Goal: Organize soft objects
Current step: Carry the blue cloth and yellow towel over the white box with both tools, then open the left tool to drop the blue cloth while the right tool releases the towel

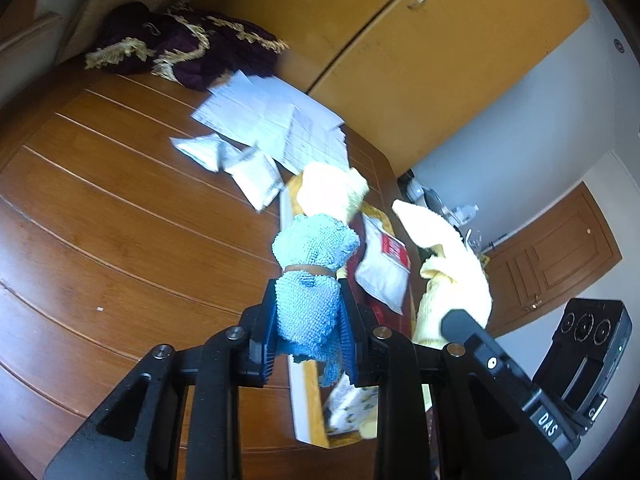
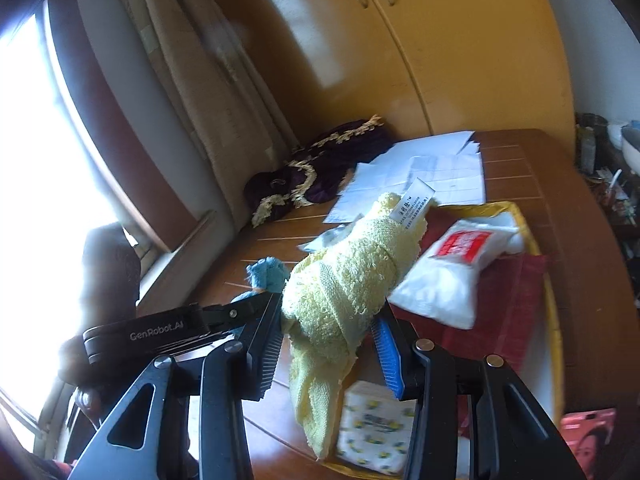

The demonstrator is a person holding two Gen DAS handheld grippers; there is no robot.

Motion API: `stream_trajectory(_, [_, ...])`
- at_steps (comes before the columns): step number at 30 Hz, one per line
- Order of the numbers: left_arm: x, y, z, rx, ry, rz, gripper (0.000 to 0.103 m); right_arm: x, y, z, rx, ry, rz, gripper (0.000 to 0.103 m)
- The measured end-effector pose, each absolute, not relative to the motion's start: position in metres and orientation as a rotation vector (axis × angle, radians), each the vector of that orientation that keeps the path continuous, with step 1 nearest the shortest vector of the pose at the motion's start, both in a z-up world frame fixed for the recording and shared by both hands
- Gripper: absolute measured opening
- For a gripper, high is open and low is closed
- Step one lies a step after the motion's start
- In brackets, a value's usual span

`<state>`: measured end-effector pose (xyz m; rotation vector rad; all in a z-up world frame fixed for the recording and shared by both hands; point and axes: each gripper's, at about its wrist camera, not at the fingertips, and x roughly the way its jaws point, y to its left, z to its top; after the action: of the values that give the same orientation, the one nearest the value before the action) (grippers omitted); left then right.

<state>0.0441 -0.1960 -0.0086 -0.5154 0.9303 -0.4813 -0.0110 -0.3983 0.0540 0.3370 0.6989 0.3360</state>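
My left gripper [image 1: 308, 320] is shut on a blue microfiber cloth [image 1: 310, 280] that is bunched and tied with a brown band; it is held above the table [image 1: 120, 208]. My right gripper [image 2: 328, 332] is shut on a rolled yellow towel [image 2: 348, 276] with a white label at its far end and a loose tail hanging down. In the left wrist view, that yellow towel [image 1: 452, 268] sticks up at the right, close to the blue cloth. Another yellow cloth lump [image 1: 332, 188] shows just beyond the blue one. The blue cloth [image 2: 268, 272] peeks out left of the towel.
A yellow-rimmed tray [image 2: 532, 240] under the grippers holds a white packet with a red label [image 2: 452, 268], a red cloth [image 2: 508, 300] and a patterned tissue pack [image 2: 372, 428]. Papers [image 1: 272, 120], small white packets [image 1: 256, 176] and a purple fringed cloth [image 1: 180, 44] lie farther back. Yellow cabinets stand behind.
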Motion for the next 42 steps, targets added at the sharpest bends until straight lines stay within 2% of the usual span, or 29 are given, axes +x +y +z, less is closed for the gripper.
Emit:
stream_trajectory(14, [0.048,-0.262,-0.023,-0.424,0.990,-0.621,0.022,0.012,-0.425,0.033,0.248,0.818,0.173,0.044])
stream_trajectory(25, [0.048,-0.271,-0.046,-0.355,1.018,-0.578,0.023,0.016,-0.426,0.006,0.237,0.890,0.101,0.044])
stream_trajectory(28, [0.046,-0.270,-0.049,-0.353,1.012,-0.589,0.023,0.018,-0.426,0.007,0.250,0.885,0.110,0.047])
stream_trajectory(33, [0.041,-0.266,-0.049,-0.333,0.994,-0.623,0.029,0.014,-0.423,0.013,0.255,0.858,0.102,0.051])
stream_trajectory(34, [0.040,-0.266,-0.050,-0.337,0.995,-0.634,0.031,0.013,-0.423,0.016,0.258,0.848,0.093,0.055])
stream_trajectory(36, [0.037,-0.264,-0.050,-0.351,0.993,-0.668,0.046,0.009,-0.422,0.021,0.248,0.828,0.069,0.063])
stream_trajectory(38, [0.036,-0.263,-0.048,-0.358,0.979,-0.687,0.051,0.007,-0.419,0.026,0.238,0.810,0.035,0.066])
stream_trajectory(42, [0.030,-0.261,-0.041,-0.357,0.940,-0.709,0.052,0.002,-0.419,0.034,0.253,0.773,-0.007,0.066])
